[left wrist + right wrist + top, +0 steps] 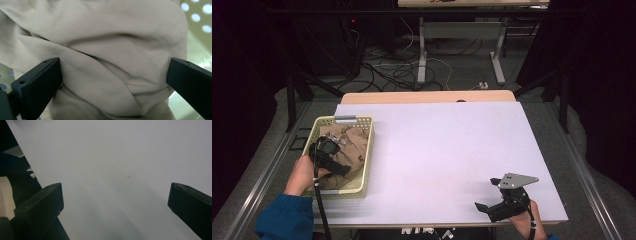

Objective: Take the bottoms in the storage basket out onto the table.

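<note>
While the left gripper hovers, jaws apart, over tan cloth in the basket at nine o'clock, nothing seems lifted yet; right gripper idles, jaws apart, at five o'clock on the counter.

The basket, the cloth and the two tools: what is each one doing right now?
basket: upright at the table's left edge, holding the cloth.
cloth: crumpled in the basket, lying between the left tool's open jaws.
left tool: open, reaching down into the basket.
right tool: open, holding nothing, above the bare table near its front right corner.
</note>
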Action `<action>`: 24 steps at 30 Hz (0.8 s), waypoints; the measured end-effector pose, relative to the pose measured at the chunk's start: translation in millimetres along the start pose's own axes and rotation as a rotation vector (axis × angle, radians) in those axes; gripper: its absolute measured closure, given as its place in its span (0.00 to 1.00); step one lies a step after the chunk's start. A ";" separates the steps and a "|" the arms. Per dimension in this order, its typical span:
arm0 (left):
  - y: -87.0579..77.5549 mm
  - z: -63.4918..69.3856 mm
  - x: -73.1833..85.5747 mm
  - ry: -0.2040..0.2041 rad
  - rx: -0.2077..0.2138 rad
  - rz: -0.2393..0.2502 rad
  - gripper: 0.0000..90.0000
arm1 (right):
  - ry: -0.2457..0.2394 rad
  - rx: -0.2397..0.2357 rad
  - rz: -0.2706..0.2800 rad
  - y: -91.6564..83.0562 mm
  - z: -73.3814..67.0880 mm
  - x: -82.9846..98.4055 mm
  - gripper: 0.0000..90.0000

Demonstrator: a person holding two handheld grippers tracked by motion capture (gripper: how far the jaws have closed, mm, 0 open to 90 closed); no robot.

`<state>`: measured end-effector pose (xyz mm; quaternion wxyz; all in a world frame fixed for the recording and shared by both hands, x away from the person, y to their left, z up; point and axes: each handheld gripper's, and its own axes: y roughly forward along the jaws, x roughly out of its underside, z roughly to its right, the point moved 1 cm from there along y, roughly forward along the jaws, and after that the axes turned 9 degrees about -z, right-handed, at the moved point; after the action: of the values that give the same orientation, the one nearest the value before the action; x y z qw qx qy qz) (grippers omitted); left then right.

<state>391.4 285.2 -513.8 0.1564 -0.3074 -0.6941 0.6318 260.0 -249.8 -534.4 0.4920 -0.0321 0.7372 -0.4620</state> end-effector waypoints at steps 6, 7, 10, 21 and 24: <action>5.4 -0.8 -1.5 -0.004 0.013 -0.030 0.00 | 0.001 -0.002 -0.001 0.1 -0.1 0.0 0.00; 7.6 -1.4 -2.5 -0.003 0.014 -0.040 0.00 | 0.001 -0.003 -0.002 0.0 -0.2 0.0 0.00; 10.8 -2.9 -3.3 -0.009 0.022 -0.061 0.00 | 0.003 -0.001 0.001 -0.1 -0.2 0.0 0.00; 22.1 -4.8 -7.6 -0.015 0.014 -0.109 0.00 | 0.007 -0.007 -0.003 -0.5 -0.3 0.1 0.00; 24.4 -4.4 -8.4 -0.022 0.011 -0.122 0.00 | 0.006 -0.001 0.001 -0.6 -0.4 0.0 0.00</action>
<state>406.0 283.7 -535.5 0.1887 -0.2568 -0.7098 0.6282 259.5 -249.9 -533.9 0.4899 -0.0305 0.7391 -0.4613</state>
